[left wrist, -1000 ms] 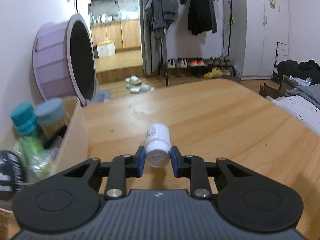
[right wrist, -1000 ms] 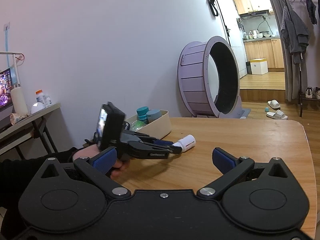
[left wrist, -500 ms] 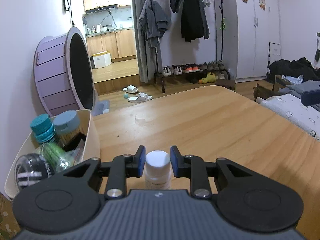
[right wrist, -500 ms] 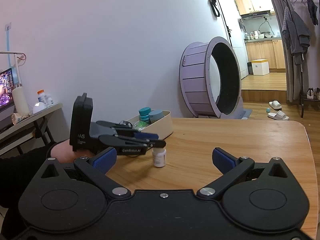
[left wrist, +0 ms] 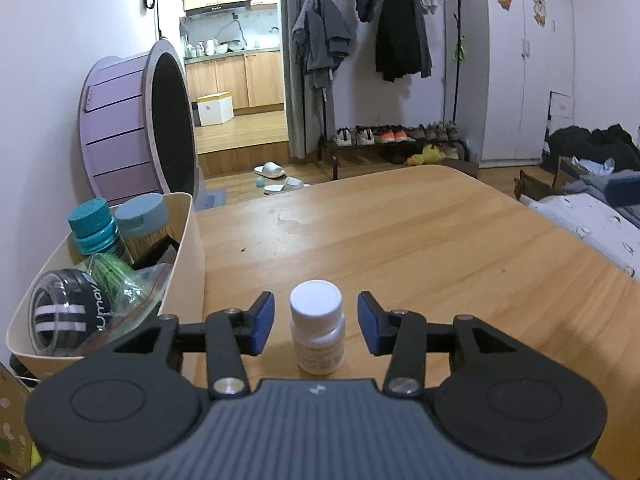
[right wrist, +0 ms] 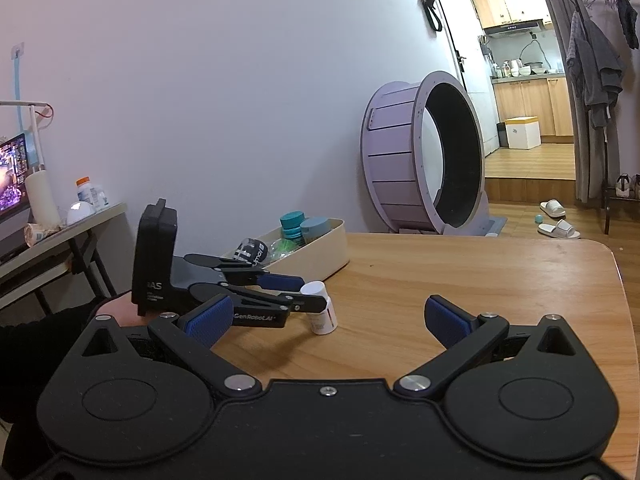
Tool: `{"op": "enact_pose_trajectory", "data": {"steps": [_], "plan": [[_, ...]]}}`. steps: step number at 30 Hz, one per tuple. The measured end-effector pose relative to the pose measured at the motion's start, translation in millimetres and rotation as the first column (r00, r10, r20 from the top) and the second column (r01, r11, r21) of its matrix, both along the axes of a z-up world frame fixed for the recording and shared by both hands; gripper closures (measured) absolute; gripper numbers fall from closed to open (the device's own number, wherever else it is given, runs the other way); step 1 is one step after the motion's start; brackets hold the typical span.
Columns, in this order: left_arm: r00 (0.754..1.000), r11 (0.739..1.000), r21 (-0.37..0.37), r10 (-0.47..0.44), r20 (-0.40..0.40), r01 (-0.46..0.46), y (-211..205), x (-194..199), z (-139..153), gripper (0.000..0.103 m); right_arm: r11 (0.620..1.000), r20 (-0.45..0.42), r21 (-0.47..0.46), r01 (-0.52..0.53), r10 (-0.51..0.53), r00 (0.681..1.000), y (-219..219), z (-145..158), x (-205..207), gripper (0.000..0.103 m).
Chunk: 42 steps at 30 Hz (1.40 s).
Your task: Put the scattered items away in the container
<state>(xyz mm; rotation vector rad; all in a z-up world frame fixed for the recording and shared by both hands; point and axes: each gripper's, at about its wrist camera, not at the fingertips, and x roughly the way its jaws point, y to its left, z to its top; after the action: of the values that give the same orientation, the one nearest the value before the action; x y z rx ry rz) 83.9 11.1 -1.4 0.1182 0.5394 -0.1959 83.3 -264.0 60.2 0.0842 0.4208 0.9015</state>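
A: Left black two-finger gripper (left wrist: 316,322), jaws just opening, blue pads clear of the small white plastic pill bottle (left wrist: 317,326) upright between them.

B: Why there?

A: Probably stood up for a cleaner regrip; the cream plastic container (left wrist: 188,248) sits at ten o'clock, just beside.

B: Right gripper (right wrist: 328,318)?

A: Spread wide, empty, waiting over the wooden table (left wrist: 420,240).

White pill bottle (left wrist: 316,330) and the cream container (left wrist: 188,248) on the bench (left wrist: 400,240)

The small white bottle, capped and bearing a pale label, is standing upright on the wood just beside the container's near corner. The long cream container is sitting along the bench's wall-side edge, holding a teal-capped bottle (left wrist: 94,226), a blue-lidded jar (left wrist: 141,216), a clear ball with black-and-white stripes (left wrist: 64,312) and a plastic bag with something green (left wrist: 120,280).
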Motion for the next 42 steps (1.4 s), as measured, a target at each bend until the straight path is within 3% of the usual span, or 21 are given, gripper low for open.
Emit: {"op": "enact_pose_trajectory", "data": {"steps": [5,13,18,21,27,34,42], "plan": [[1.0,0.999,-0.021,-0.025,0.007,0.026,1.0,-0.9,-1.4,0.076,1.0,-0.002,-0.008,-0.004,0.004,1.0,2.2,-1.3,-0.1,0.0],[0.996,0.998,-0.062,0.003,0.092,0.003,17.4,-21.4,31.4,0.076,1.0,-0.003,-0.007,-0.01,0.01,1.0,5.5,-2.6,-0.7,0.0],[0.985,0.995,-0.064,0.084,0.151,-0.075,50.0,-20.0,57.7,0.076,1.0,-0.005,-0.007,-0.016,0.016,1.0,8.5,-2.2,-0.2,0.0],[0.977,0.987,-0.089,0.146,0.156,-0.134,77.4,-11.3,65.5,0.076,1.0,-0.007,-0.01,-0.021,0.021,1.0,9.8,-2.8,0.1,0.0],[0.978,0.983,-0.076,0.173,0.117,-0.164,95.0,28.0,62.7,0.076,0.999,-0.014,-0.023,-0.023,0.023,1.0,15.0,-6.1,0.7,0.0],[0.975,0.974,-0.084,0.216,0.054,-0.212,101.3,53.8,47.6,0.064,0.999,-0.024,-0.035,-0.027,0.026,0.999,20.7,-8.1,3.4,0.0],[0.972,0.967,-0.123,0.23,0.053,-0.222,114.8,21.6,56.1,0.053,0.998,-0.028,-0.03,-0.051,0.05,0.998,33.7,-6.5,5.0,0.0]]}}
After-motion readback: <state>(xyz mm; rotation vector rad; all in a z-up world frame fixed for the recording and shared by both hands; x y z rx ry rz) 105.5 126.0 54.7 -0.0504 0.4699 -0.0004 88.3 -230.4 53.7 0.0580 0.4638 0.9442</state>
